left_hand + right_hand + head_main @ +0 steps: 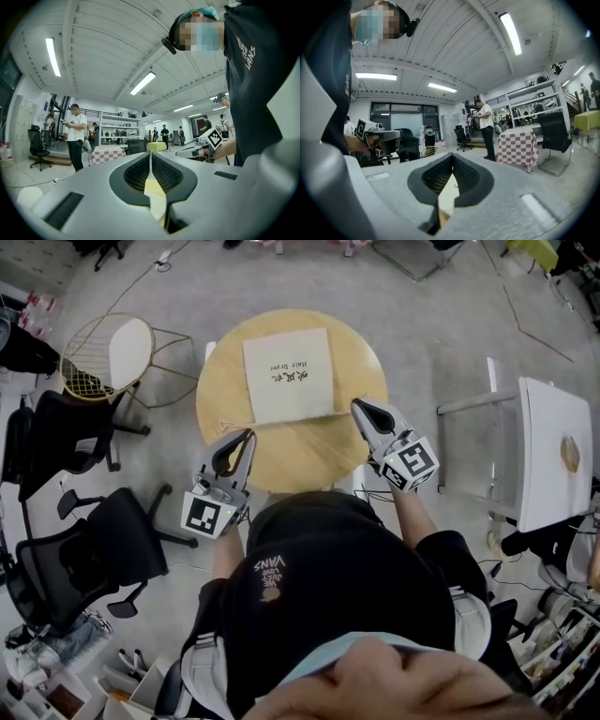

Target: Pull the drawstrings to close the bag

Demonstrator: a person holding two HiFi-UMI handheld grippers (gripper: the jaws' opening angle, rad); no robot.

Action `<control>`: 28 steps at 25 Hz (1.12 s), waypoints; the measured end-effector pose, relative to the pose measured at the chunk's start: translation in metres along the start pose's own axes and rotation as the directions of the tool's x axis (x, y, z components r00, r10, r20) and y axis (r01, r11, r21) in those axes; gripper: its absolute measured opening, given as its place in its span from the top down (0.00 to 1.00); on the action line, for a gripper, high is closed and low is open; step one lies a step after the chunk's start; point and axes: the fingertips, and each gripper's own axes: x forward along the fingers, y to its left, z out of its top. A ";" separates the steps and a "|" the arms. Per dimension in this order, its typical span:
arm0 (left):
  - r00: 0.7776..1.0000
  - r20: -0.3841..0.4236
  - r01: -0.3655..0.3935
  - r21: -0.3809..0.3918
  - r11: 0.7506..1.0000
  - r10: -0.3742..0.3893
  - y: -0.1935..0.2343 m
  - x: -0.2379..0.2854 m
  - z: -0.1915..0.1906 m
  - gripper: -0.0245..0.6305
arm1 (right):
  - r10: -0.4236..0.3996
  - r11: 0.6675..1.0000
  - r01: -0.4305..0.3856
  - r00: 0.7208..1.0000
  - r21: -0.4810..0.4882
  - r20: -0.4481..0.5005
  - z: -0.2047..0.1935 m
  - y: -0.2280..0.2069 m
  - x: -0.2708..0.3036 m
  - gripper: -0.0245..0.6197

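Left hand-held gripper [248, 435] and right hand-held gripper [357, 405] are both clenched — tips by the near edge of the cream cloth drawstring bag [289, 374] on the round wooden tabletop [221, 381].

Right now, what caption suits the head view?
Both shut: left hand-held gripper, right hand-held gripper near cream bag on table.

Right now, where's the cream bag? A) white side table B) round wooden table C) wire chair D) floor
B: the head view shows the bag lying flat on the round wooden table, with the left tongs and right tongs either side of its near edge.
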 end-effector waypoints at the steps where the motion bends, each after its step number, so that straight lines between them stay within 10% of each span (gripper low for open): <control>1: 1.000 0.000 0.000 0.002 1.000 0.000 0.000 0.000 0.000 0.94 | 0.004 1.000 -0.004 1.000 -0.011 -0.005 -0.003 -0.002 0.002 0.96; 14: 0.999 -0.045 -0.026 0.008 1.000 0.026 0.004 -0.004 -0.016 0.94 | 0.128 0.987 -0.139 0.983 -0.078 -0.133 -0.063 -0.019 0.031 0.96; 28: 0.996 -0.055 -0.068 0.009 0.998 0.068 0.016 -0.008 -0.018 0.94 | 0.234 0.966 -0.258 0.900 -0.015 -0.368 -0.167 -0.029 0.051 0.96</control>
